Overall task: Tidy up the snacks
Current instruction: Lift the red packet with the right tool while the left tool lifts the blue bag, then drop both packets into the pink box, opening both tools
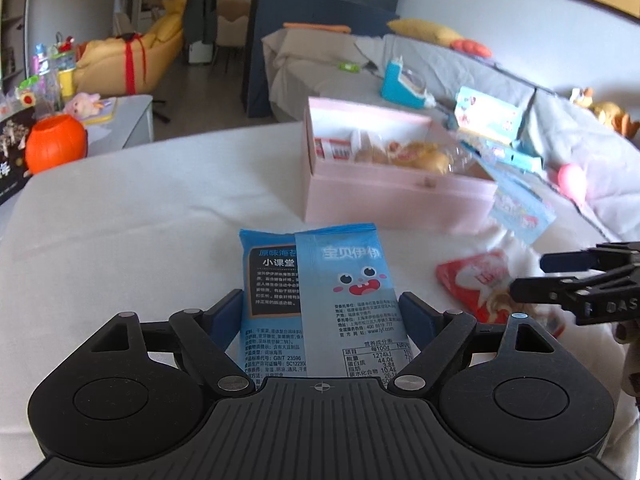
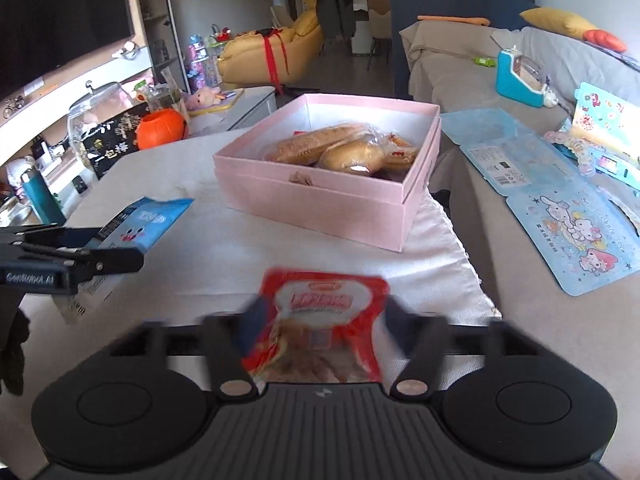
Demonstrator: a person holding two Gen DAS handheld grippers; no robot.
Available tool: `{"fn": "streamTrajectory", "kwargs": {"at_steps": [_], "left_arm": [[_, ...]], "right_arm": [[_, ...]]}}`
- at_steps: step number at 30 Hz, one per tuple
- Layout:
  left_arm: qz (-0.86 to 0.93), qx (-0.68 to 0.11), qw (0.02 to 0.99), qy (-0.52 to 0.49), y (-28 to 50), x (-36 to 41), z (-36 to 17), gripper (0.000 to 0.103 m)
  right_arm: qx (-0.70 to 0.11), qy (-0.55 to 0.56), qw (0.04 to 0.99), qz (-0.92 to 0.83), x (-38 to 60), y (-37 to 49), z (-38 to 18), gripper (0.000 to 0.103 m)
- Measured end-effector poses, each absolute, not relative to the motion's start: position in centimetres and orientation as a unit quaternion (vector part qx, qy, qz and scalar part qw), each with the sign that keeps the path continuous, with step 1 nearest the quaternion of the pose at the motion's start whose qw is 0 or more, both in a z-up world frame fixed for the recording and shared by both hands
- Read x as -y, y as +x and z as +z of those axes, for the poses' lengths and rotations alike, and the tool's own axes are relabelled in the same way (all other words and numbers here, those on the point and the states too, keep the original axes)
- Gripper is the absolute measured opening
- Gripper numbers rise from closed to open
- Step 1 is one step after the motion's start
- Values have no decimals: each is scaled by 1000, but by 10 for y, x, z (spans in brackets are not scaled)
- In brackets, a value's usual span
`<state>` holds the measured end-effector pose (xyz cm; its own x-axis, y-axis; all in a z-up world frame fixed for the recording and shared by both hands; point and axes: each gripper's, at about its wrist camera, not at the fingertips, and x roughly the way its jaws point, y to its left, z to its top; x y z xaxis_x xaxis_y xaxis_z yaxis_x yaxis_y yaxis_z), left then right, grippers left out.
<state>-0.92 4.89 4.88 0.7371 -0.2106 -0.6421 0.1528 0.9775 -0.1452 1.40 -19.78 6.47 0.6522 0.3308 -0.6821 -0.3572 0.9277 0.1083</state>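
My left gripper (image 1: 320, 312) is shut on a blue seaweed snack packet (image 1: 316, 280) with a cartoon face, held just above the white tablecloth. It also shows in the right wrist view (image 2: 140, 226). My right gripper (image 2: 324, 312) is shut on a red snack packet (image 2: 320, 332), blurred by motion; the packet shows in the left wrist view (image 1: 476, 284). The open pink box (image 2: 320, 196) stands ahead on the table and holds wrapped bread rolls (image 2: 340, 152). In the left wrist view the pink box (image 1: 392, 196) is ahead to the right.
Blue cartoon cardboard packaging (image 2: 568, 236) lies on the grey sofa to the right. A teal toy (image 2: 516, 76) sits further back. An orange pumpkin bucket (image 2: 160, 128) and a glass jar (image 2: 96, 120) stand on a side table to the left.
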Motion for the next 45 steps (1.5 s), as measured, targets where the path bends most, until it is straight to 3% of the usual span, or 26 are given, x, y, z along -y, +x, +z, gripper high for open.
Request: {"fn": "streamTrajectory", "kwargs": {"at_steps": [6,11,16,18,19,22,24,36,43,45], "left_arm": [[-87,-366,926,-16,-12,-39,41,88],[-85,-385,919,-7,-10,-35,32,88],[-96,-394,914,-7,-11,-33,28,88],[-99,-394,914,-10,-12,-33,28,88],[-100,-394,914,-11,-13,-32,28,88],[-106,-388,915,-19,-14,-32,31,88],[-109,-381,918,-23,-16,-32,34,88],[-126,-360,923,-50,-15,-34,47,88],[-193,-227,951,-79,43,-35,152,90],[-209,-233,945,-92,81,-32,166,91]], "right_arm": [[-426,12,891,155,185,34,34,81],[-407,-3,903,134,162,32,25,98],[-387,-48,911,131,145,30,17,101],[-391,-58,907,144,147,32,19,96],[-390,-63,906,153,148,30,21,86],[-389,-85,900,179,150,21,30,74],[-377,-98,904,174,152,15,37,58],[-347,-44,919,180,190,4,81,55],[-274,-2,945,179,205,27,147,55],[-247,18,952,182,205,50,175,55]]}}
